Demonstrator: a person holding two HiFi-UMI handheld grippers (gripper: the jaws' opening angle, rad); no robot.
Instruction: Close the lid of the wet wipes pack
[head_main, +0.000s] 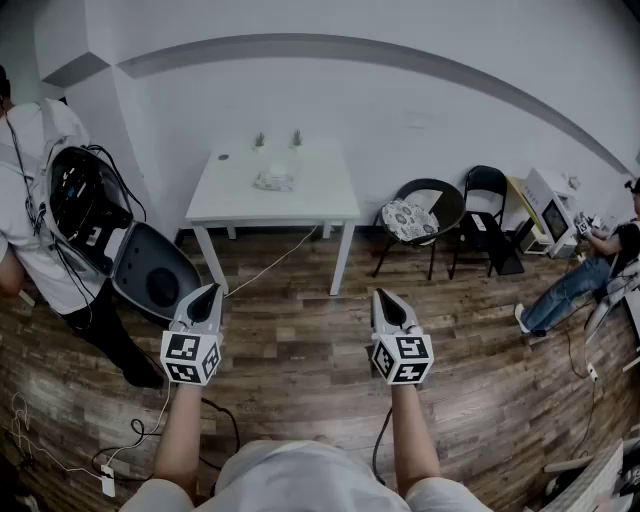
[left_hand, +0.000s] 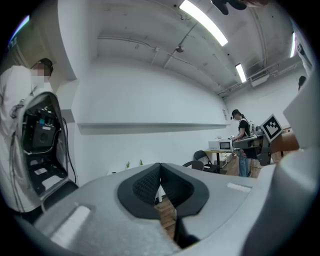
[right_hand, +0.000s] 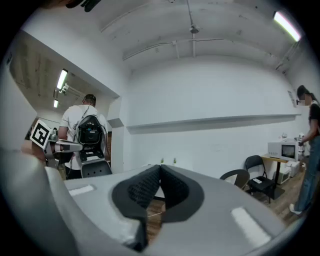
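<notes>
The wet wipes pack (head_main: 273, 181) lies near the middle of a white table (head_main: 320, 200) against the far wall; from here I cannot tell how its lid stands. My left gripper (head_main: 209, 291) and right gripper (head_main: 385, 297) are held level over the wooden floor, well short of the table and side by side. In the left gripper view the left gripper (left_hand: 160, 165) has its dark pads meeting at the tip with nothing between them. The right gripper (right_hand: 160, 168) looks the same in the right gripper view. The pack is hidden behind the jaws in both gripper views.
Two small plants (head_main: 259, 140) stand at the table's back edge. A person with an open backpack (head_main: 80, 200) stands at the left. Two black chairs (head_main: 430, 205) are right of the table, and a seated person (head_main: 585, 275) is farther right. A cable (head_main: 270, 265) crosses the floor.
</notes>
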